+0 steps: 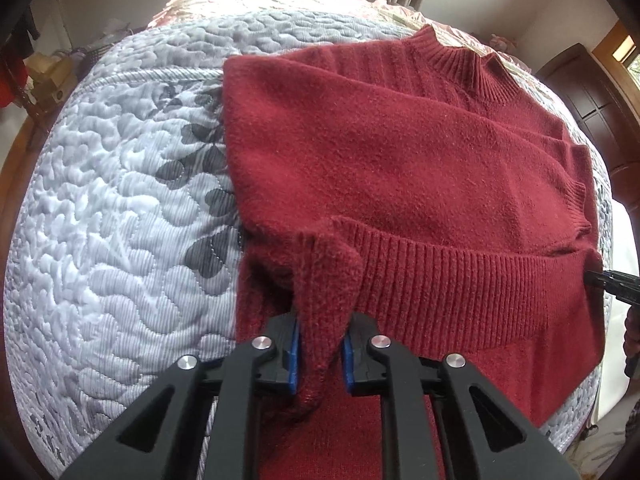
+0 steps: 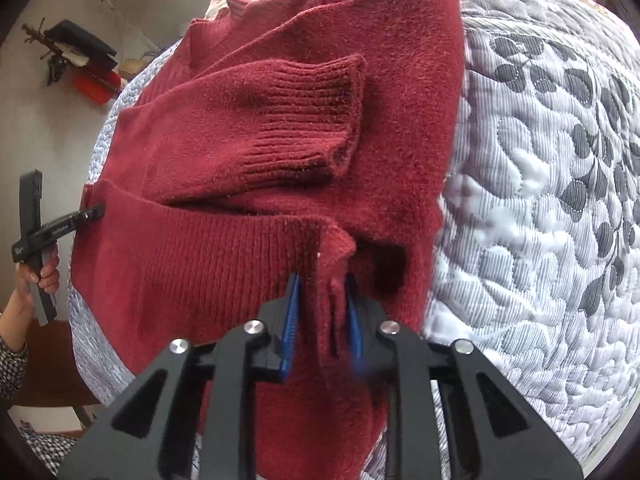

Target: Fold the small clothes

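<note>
A dark red knit sweater (image 1: 400, 152) lies on a quilted bed, sleeves folded across its body. My left gripper (image 1: 320, 344) is shut on the left corner of the ribbed hem (image 1: 460, 280), which is lifted off the bed. My right gripper (image 2: 322, 312) is shut on the opposite hem corner of the sweater (image 2: 280, 128), also raised. A folded sleeve cuff (image 2: 304, 120) rests on the body just beyond it. Each gripper shows in the other's view: the right one (image 1: 612, 284) at the far right edge, the left one (image 2: 60, 228) at the left edge, held by a hand (image 2: 40, 276).
The grey and white quilted bedspread (image 1: 120, 220) covers the bed on both sides of the sweater. A dark wooden cabinet (image 1: 592, 100) stands at the right. Clutter and boxes (image 1: 52, 76) sit beyond the bed's left edge. A checked sleeve (image 2: 12, 356) shows at lower left.
</note>
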